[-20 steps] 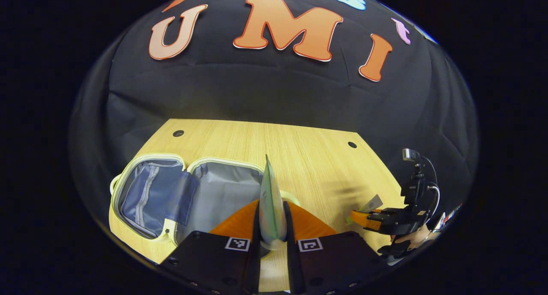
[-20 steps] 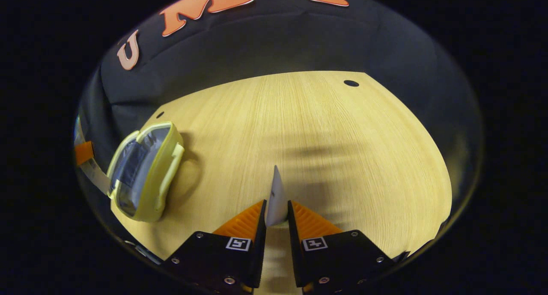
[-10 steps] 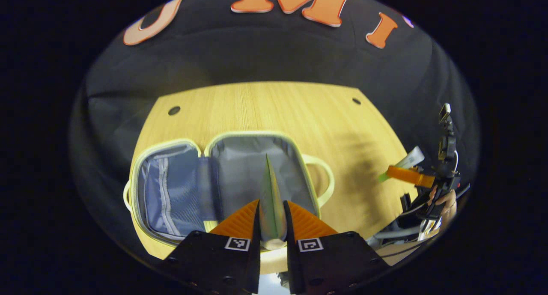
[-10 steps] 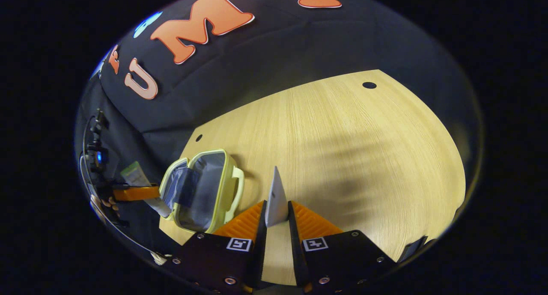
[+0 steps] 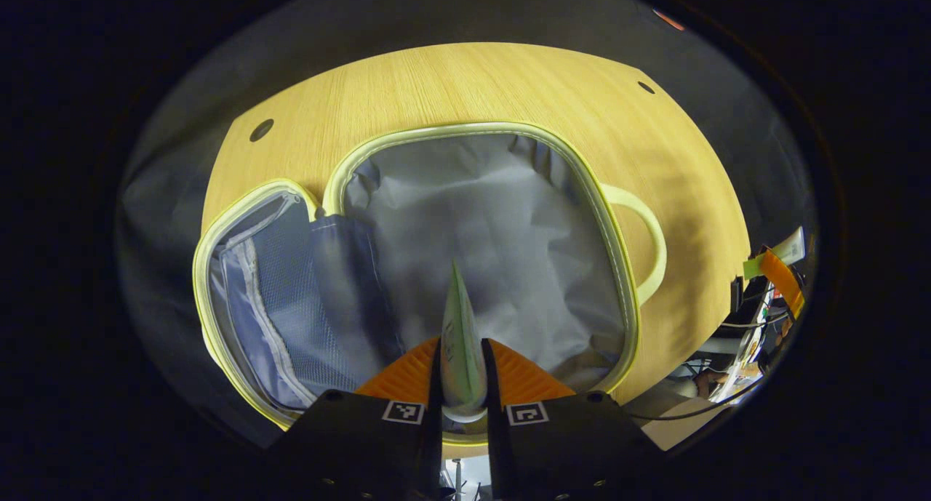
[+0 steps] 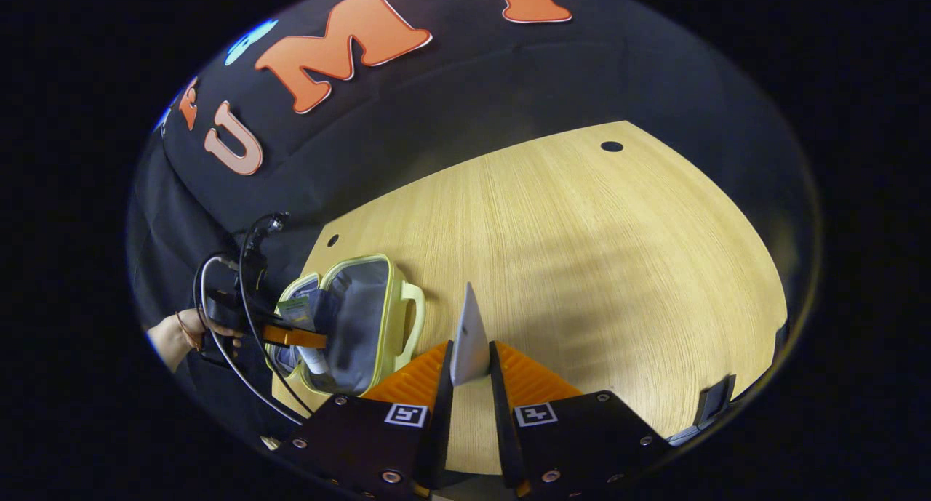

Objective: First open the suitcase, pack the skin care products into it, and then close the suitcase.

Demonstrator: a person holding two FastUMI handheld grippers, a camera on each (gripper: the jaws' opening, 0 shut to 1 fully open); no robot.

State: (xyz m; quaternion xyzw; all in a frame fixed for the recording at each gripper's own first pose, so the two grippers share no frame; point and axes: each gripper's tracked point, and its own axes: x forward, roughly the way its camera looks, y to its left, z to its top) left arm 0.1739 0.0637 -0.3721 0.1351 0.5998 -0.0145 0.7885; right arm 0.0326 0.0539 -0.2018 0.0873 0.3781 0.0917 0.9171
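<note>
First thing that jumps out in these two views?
The open suitcase, lying flat on the wooden table with its grey lining and mesh pocket exposed, fills the middle of the left gripper view. The left gripper hangs over it, shut on a green tube. In the right gripper view, the right gripper is shut on a white tube above bare table beside the suitcase.

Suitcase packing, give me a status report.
Left gripper shut on green tube above open suitcase. Right gripper shut on white tube. Nothing blocking.
</note>
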